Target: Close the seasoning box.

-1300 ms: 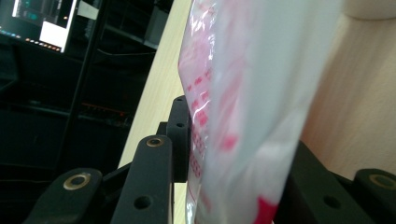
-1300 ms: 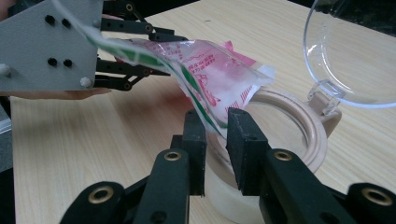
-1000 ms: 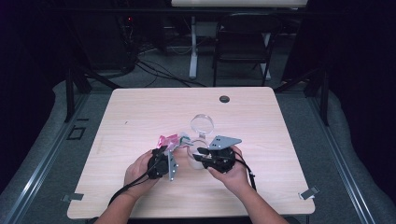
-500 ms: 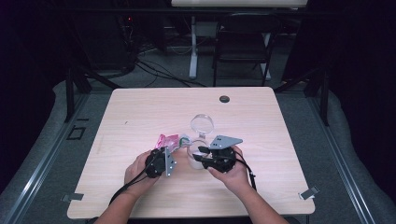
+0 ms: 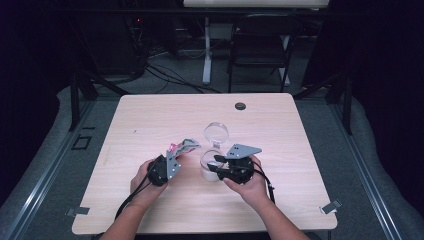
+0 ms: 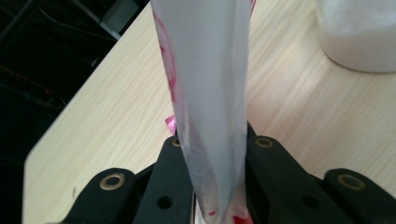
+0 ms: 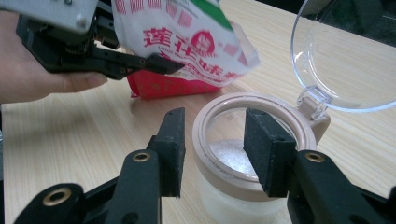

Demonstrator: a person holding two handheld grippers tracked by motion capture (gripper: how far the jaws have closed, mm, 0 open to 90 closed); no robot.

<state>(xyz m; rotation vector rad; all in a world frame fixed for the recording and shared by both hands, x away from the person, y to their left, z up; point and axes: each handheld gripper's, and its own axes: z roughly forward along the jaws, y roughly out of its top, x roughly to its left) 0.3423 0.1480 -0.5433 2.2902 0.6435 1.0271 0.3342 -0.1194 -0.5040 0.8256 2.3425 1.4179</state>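
A red-and-white pouch (image 5: 184, 146) hangs tilted just left of a clear jar (image 5: 207, 162) holding white grains. My left gripper (image 5: 172, 156) is shut on the pouch's lower end. Its jaws have just been closing, and the pouch (image 6: 210, 70) is pinched flat between them. The jar's hinged clear lid (image 5: 216, 133) stands open behind it. My right gripper (image 5: 217, 167) is open at the jar's near side. Its jaws have just been opening, and the pads stand apart over the tan rim (image 7: 224, 177) without pressing on it. The pouch (image 7: 187, 42) shows printed red characters, just above and left of the jar's mouth.
The light wooden table (image 5: 150, 115) has a black round grommet (image 5: 240, 106) near its far edge. A dark chair (image 5: 260, 40) and floor cables lie beyond the table. Both hands work at the front middle of the table.
My left hand has shifted a little to the left and away, carrying the pouch slightly higher beside the jar. The right hand has stayed in place.
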